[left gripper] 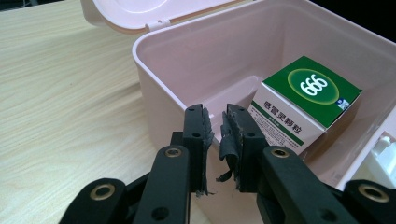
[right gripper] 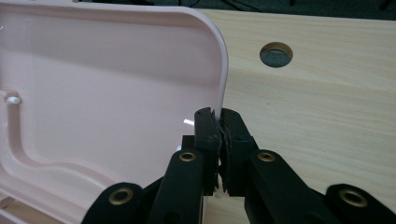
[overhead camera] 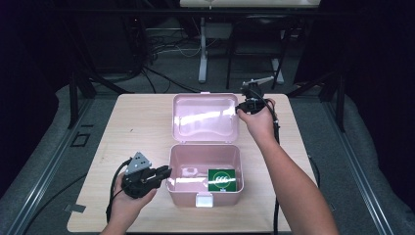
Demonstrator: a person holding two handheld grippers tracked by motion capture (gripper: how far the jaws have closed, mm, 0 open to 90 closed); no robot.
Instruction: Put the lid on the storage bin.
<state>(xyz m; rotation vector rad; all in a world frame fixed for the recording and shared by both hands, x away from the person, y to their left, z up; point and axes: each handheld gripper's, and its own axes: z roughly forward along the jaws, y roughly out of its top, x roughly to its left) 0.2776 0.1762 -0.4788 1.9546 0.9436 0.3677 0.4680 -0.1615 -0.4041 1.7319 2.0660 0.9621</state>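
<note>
With the left gripper (overhead camera: 164, 172) pinching the wall of the pink plastic box (overhead camera: 205, 195) on the wooden bench (overhead camera: 137, 127), the right gripper (right gripper: 220, 122), jaws clamped on the hinged pink lid's (overhead camera: 204, 117) edge, needed a steady arc to close it.

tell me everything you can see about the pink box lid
The pale pink plastic lid is a glossy rounded rectangle, swung fully open and hinged along the back edge of the pink plastic box on the light wooden table. Its inner face shows, with a raised rim and a moulded curved ridge. Its latch is not visible here. The right gripper is shut on the rim at the lid's right edge, with the rim pinched between its fingers.
</note>
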